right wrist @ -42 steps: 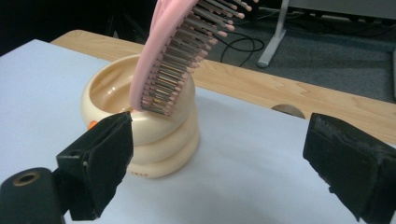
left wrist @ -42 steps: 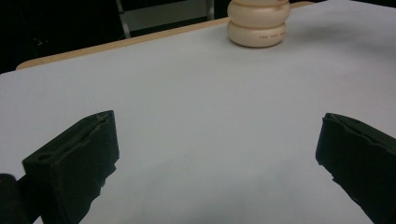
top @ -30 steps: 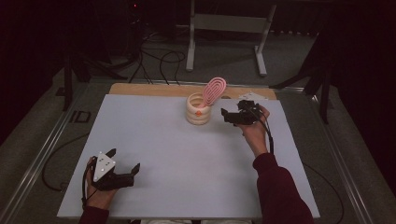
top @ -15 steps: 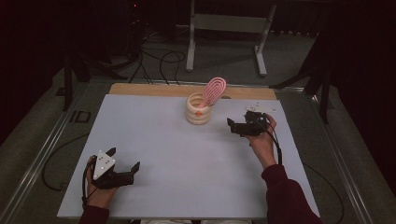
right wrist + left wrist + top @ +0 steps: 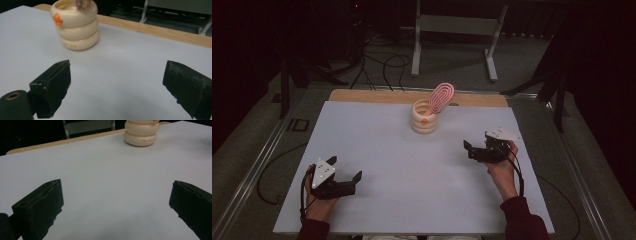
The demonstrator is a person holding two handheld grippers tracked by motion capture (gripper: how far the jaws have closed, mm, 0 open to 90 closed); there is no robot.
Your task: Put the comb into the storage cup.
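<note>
**Inspector A:** Dark room, cables and a metal stand on the floor behind. White table (image 5: 377,150) with a wooden strip along its far edge. Where is the work item?

**Inspector B:** Cream ringed holder (image 5: 424,118) stands upright near the middle of the far edge. A pink looped paddle (image 5: 441,97) stands in it, leaning right. An orange mark shows on the holder's side.

**Inspector A:** Progress?

**Inspector B:** Judged complete or nearly so: paddle seated, nothing held, nothing else left on the table.

**Inspector A:** Hand positions?

**Inspector B:** Right gripper (image 5: 473,150) sits near the right edge, well apart from the holder, jaws spread wide and empty, aimed left. Left gripper (image 5: 345,172) rests at the near left corner, jaws likewise parted, empty.
</note>
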